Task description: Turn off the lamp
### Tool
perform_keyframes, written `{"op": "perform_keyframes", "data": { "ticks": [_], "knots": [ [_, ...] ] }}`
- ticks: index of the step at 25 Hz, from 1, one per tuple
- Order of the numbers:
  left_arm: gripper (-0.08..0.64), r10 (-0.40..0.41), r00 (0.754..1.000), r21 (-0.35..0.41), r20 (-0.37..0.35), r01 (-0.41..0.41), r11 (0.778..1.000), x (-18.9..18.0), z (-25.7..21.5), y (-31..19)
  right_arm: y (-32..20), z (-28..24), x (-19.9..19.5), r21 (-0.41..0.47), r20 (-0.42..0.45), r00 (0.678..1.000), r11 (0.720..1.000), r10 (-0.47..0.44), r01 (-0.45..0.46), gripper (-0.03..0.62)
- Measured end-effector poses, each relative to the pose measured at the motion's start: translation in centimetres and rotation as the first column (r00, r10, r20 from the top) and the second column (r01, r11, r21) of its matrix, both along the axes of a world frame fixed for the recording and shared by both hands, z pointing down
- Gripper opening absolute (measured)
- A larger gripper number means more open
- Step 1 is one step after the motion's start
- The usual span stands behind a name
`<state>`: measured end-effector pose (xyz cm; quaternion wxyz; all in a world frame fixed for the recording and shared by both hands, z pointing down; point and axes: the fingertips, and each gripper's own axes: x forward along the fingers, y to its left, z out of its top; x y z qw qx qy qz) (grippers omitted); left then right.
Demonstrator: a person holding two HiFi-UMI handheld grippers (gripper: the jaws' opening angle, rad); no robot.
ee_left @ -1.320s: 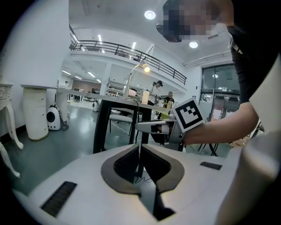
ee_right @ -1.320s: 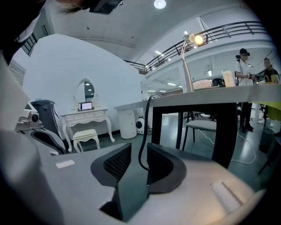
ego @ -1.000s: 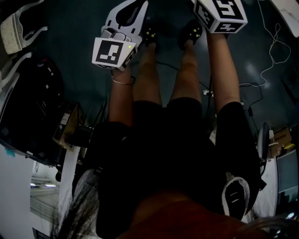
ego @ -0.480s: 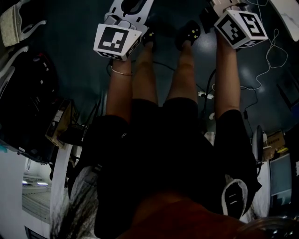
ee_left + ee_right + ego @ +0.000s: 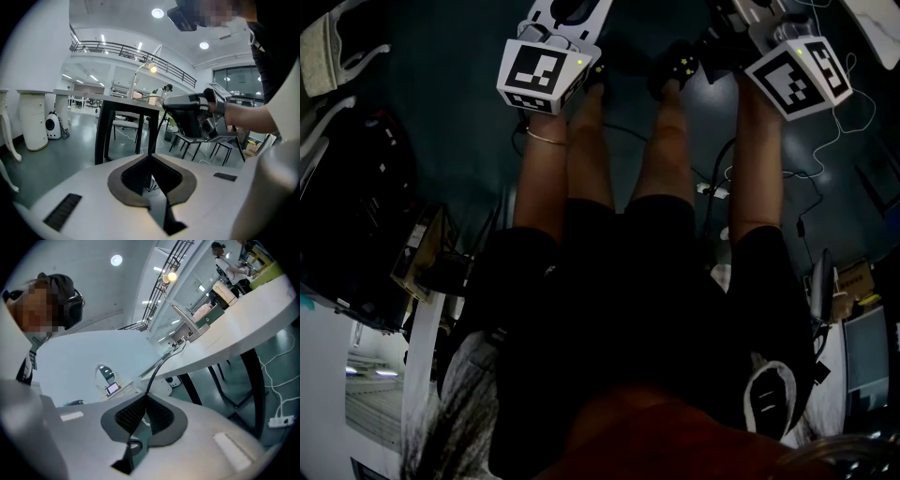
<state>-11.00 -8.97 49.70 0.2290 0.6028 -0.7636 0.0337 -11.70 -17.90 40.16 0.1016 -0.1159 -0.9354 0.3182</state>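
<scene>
The lamp (image 5: 152, 69) is lit, a small bright head on a thin curved neck, standing on a dark-legged desk (image 5: 125, 100) some way ahead in the left gripper view. The right gripper view, strongly tilted, shows the same lamp (image 5: 171, 276) glowing above a white tabletop (image 5: 243, 329). My left gripper (image 5: 151, 158) is shut with nothing in it and points toward the desk. The right gripper (image 5: 146, 400) is also shut and empty, well short of the lamp; it shows as a dark body (image 5: 190, 115) in a hand in the left gripper view. Both marker cubes (image 5: 546, 75) (image 5: 797, 77) appear at the head view's top.
Black chairs (image 5: 201, 145) stand right of the desk. A white rounded device (image 5: 52, 124) sits on the floor at left. White cables (image 5: 846, 103) trail over the dark floor, and a power strip (image 5: 280, 420) lies under the table. My legs and shoes (image 5: 675, 66) are below.
The right gripper has risen, rolled, and shifted right in the head view. The left gripper has barely moved.
</scene>
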Motion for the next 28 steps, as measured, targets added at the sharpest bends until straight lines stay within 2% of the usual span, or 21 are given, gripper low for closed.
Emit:
{"op": "perform_keyframes", "data": {
  "ticks": [9, 11, 12, 19, 24, 28],
  "knots": [
    [0.009, 0.015, 0.999, 0.000, 0.047, -0.015, 1.000, -0.1, 0.3, -2.5, 0.2, -1.9, 0.7, -0.172, 0.055, 0.998, 0.985, 0.020, -0.010, 0.009],
    [0.044, 0.033, 0.998, -0.008, 0.044, -0.033, 0.999, -0.3, 0.6, -3.2, 0.3, -2.2, 0.6, -0.202, 0.063, 0.998, 0.979, 0.019, -0.006, 0.009],
    [0.078, 0.045, 0.998, -0.013, 0.040, -0.044, 0.999, -0.3, 0.8, -3.6, 0.4, -2.4, 0.5, -0.209, 0.066, 0.998, 0.978, 0.016, -0.002, 0.009],
    [0.089, 0.152, 0.988, -0.061, 0.026, -0.151, 0.987, 0.3, 3.0, -6.4, 0.6, -3.0, 0.2, -0.266, 0.076, 0.997, 0.964, 0.009, 0.012, 0.009],
    [0.089, 0.164, 0.986, -0.085, 0.031, -0.161, 0.983, 0.3, 4.2, -7.8, 0.9, -3.4, 0.0, -0.314, 0.081, 0.997, 0.949, 0.002, 0.024, 0.009],
    [0.089, 0.159, 0.987, -0.070, 0.021, -0.157, 0.985, 0.2, 4.4, -8.8, 1.1, -3.2, 0.0, -0.310, 0.073, 0.997, 0.950, -0.014, 0.037, 0.009]
  ]
}}
